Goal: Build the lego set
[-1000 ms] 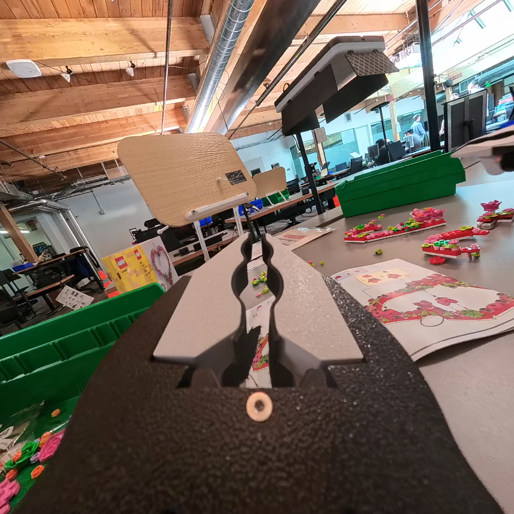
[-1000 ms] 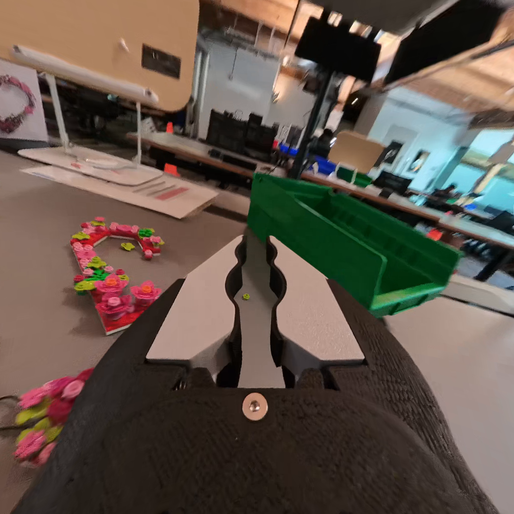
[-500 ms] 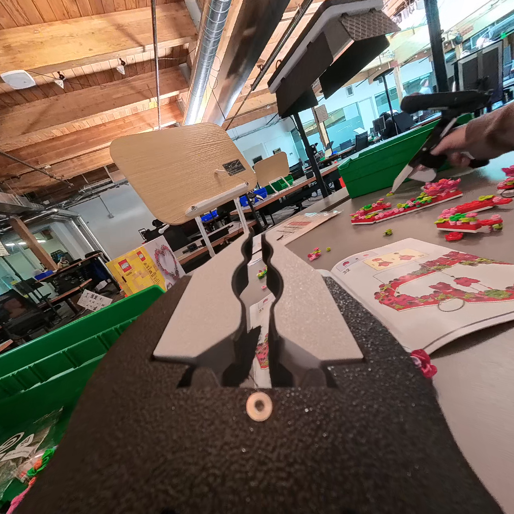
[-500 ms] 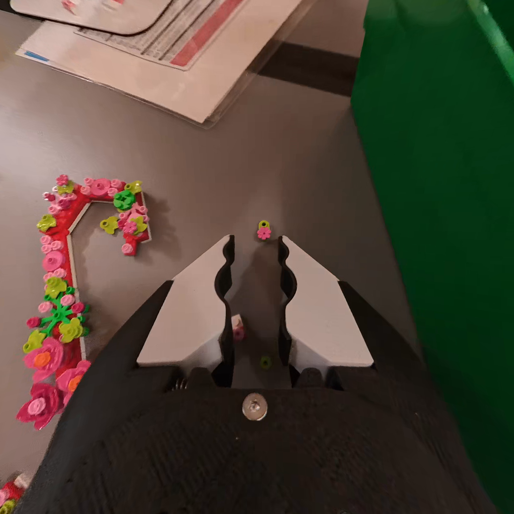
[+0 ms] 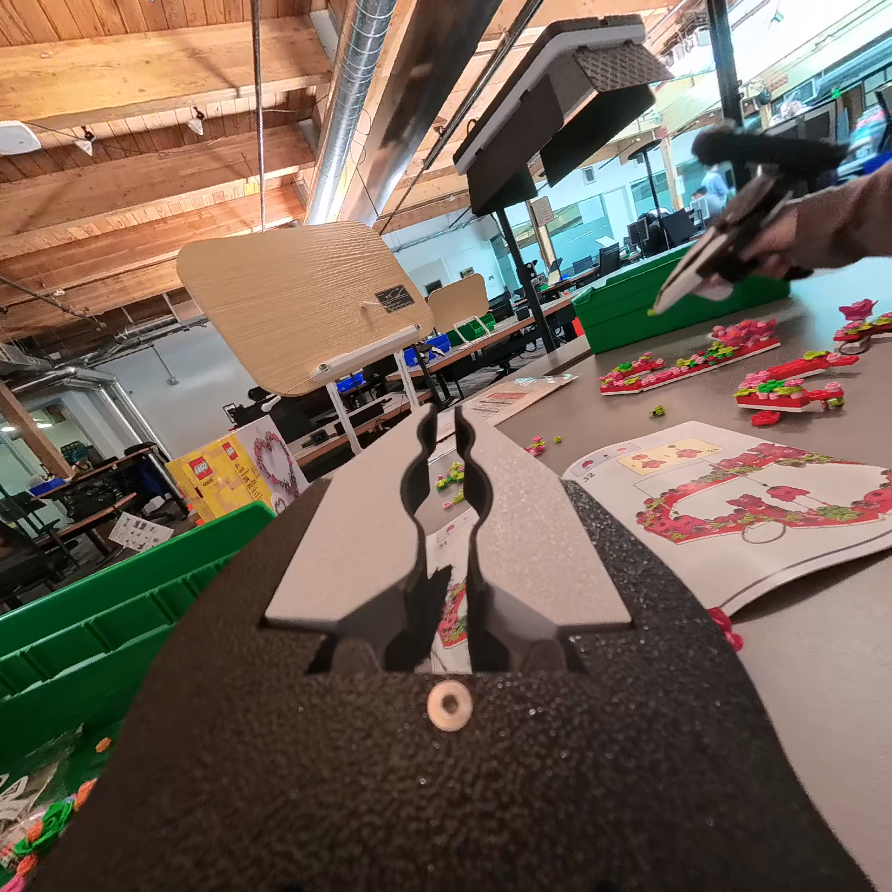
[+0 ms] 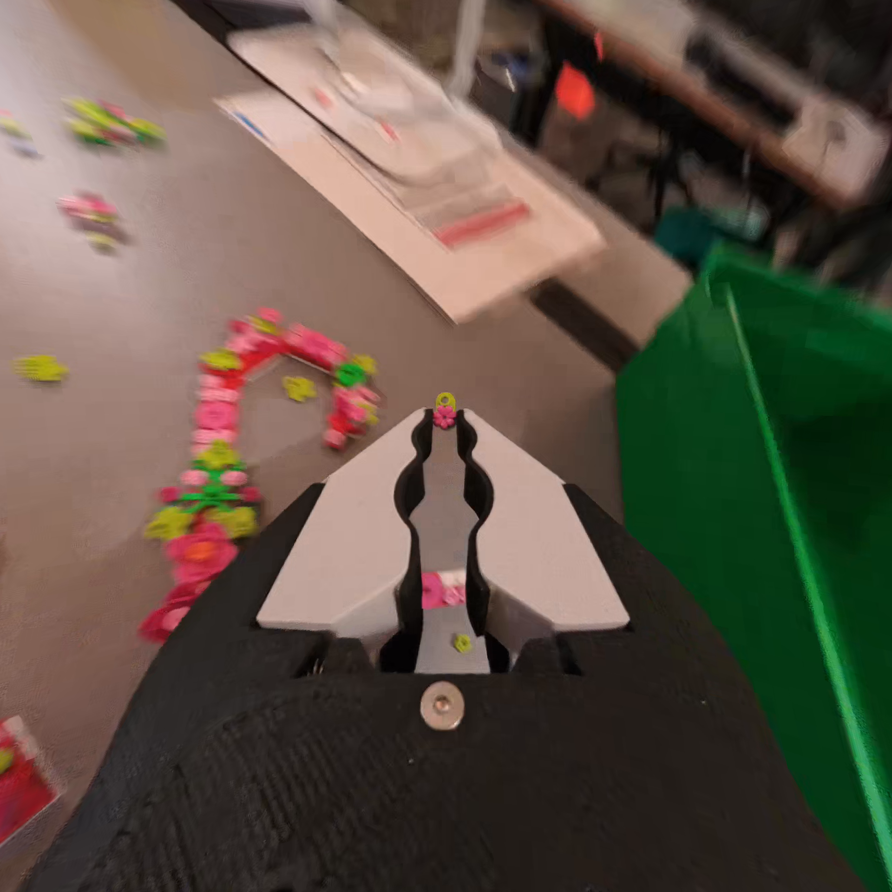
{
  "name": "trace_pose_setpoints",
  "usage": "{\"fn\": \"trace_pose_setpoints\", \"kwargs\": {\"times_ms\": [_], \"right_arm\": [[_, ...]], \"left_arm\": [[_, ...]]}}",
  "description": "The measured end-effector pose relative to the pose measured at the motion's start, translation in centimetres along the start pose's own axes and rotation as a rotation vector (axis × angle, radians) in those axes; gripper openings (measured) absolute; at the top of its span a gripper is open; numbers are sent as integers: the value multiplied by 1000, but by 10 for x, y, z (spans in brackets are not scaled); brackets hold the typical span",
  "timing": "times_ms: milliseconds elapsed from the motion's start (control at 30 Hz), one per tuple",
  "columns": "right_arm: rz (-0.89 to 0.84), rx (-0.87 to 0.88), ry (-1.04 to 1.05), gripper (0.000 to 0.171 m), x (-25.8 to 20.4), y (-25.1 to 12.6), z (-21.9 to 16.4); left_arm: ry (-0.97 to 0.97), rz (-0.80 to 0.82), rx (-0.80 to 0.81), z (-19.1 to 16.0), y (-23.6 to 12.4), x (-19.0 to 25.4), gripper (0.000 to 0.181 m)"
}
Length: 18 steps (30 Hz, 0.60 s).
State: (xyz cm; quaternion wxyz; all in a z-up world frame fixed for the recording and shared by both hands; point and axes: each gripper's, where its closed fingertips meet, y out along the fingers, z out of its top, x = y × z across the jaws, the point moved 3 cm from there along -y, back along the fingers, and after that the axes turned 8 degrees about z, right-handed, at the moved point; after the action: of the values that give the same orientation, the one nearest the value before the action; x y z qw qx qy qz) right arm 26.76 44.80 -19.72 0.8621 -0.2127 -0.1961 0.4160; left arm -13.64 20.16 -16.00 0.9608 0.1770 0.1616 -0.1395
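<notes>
A: We have the right gripper (image 6: 444, 413) pinched on the flower (image 6: 444, 416), a tiny pink bloom on a lime tab, caught only at the very tips. It hangs in the air above the table (image 6: 145, 270), with the bin (image 6: 753, 482) close on one side.

B: And the left gripper (image 5: 445, 419)? We see its jaws nearly together with a thin gap and nothing between them. It hovers over the booklet (image 5: 724, 507), idle.

A: Right. So the risk sits with our right side. The hold is shallow. If we swing fast, and the blur in the right wrist view suggests we do move fast, the flower could twist or pop out.

B: If it drops, where do we lose it? Into the bin, we guess, or among the loose bits on the table.

A: Either is likely. The second worry is seating it. The heart section (image 6: 270, 415) lies flat and unheld. If we press down at an angle, the section may slide or tip, and its own blooms could come off.

B: So we think the left gripper should steady the section first?

A: We think so. Also, the lime tab sticks out past the tips, so we cannot tell how well it is lined up for pressing.

B: Then we go slowly and come down straight.
</notes>
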Motion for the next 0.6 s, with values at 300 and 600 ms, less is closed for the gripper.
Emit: {"fn": "trace_pose_setpoints", "kwargs": {"times_ms": [300, 600], "right_arm": [[291, 287, -723, 8, -242, -23, 82], [412, 467, -1044, 8, -359, -8, 73]], "left_arm": [[-218, -466, -162, 28, 2, 96, 21], [-653, -666, -476, 17, -4, 118, 26]]}}
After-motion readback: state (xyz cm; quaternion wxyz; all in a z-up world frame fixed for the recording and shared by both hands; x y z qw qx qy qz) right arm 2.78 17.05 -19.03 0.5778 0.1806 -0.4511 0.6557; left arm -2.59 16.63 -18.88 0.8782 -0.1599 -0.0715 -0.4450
